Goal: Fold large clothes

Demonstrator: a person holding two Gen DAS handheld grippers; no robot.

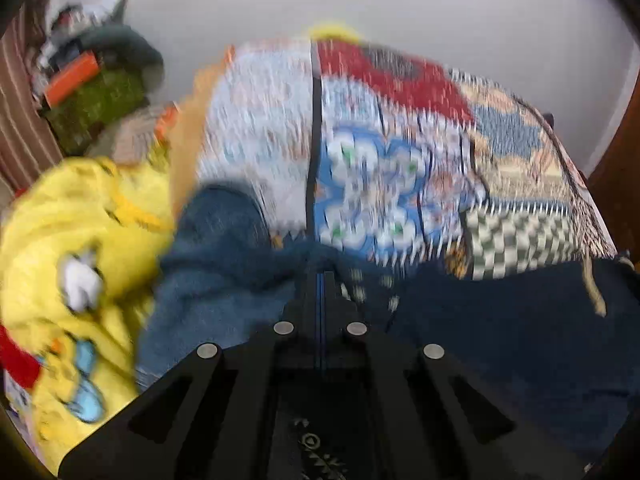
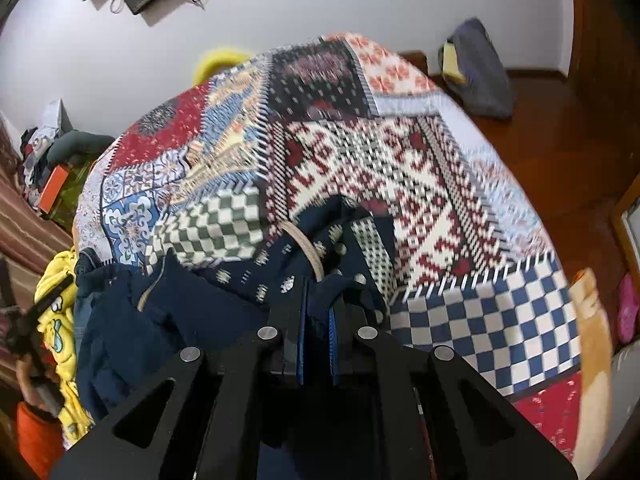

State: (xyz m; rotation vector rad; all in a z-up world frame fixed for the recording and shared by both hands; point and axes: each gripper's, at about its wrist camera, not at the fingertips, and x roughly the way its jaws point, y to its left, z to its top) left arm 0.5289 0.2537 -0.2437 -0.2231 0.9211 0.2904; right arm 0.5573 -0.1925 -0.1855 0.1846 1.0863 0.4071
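Note:
A dark navy garment (image 2: 168,312) with a beige drawstring (image 2: 308,252) lies bunched on the near edge of a bed covered by a patchwork quilt (image 2: 360,168). My right gripper (image 2: 318,280) is shut on a fold of this navy cloth near the drawstring. In the blurred left wrist view the same navy garment (image 1: 500,320) spreads to the right, and a lighter blue part of it (image 1: 224,248) rises on the left. My left gripper (image 1: 320,268) is shut on the blue cloth at its tips. The left gripper also shows at the far left of the right wrist view.
A yellow printed garment (image 1: 68,264) lies heaped left of the navy one. A pile of clothes and boxes (image 1: 92,88) sits at the back left by a striped curtain. Wooden floor (image 2: 552,152) and a grey bag (image 2: 480,68) are right of the bed.

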